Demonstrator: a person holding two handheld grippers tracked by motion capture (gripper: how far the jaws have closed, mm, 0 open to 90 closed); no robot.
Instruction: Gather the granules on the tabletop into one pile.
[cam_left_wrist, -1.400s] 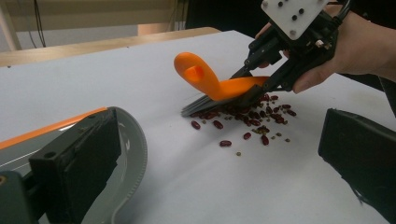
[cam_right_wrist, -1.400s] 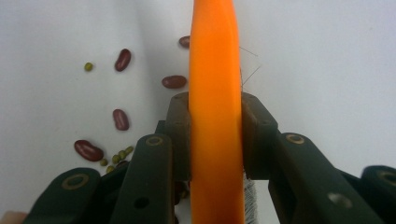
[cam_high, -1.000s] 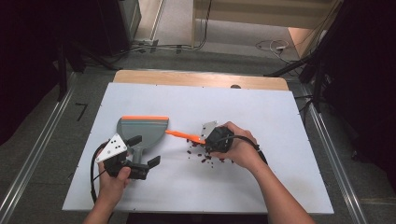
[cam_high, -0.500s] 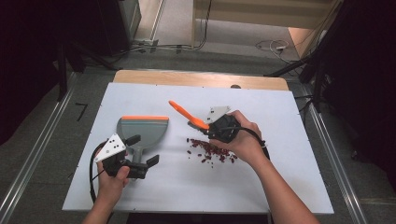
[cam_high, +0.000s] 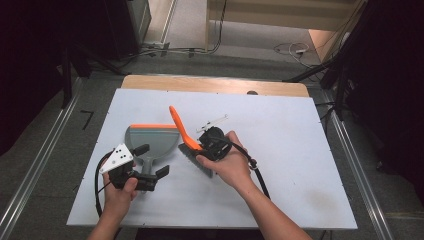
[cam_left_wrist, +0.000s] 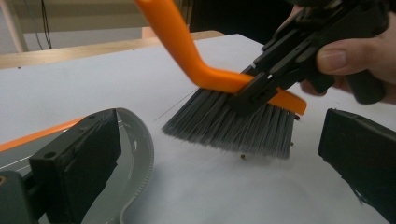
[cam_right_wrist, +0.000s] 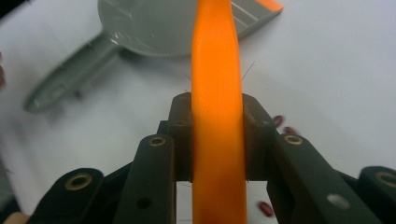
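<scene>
**Ana:** Right gripper first: what is it doing?

**Ben:** Its jaws are clenched on the orange back of the brush. The right gripper view shows that orange spine pinched between the two black pads, handle running away up the frame.

**Ana:** And where is the brush?

**Ben:** Near the middle of the white table, just right of the dustpan. Its handle slants up and away to the left, and the grey bristles point down at the tabletop. Whether the tips touch the surface I cannot tell.

**Ana:** Anything under it?

**Ben:** A few small dark red beans lie on the table beside the jaws in the right gripper view, and one tiny speck sits below the bristles in the left gripper view.

**Ana:** The left gripper?

**Ben:** It sits at the dustpan's handle end, jaws released and standing wide apart. In its own view the grey pan's rim lies beside the left jaw, with bare table between the jaws.

**Ana:** Dustpan position?

**Ben:** Flat on the table, orange lip on the far side, handle toward the person.
</scene>
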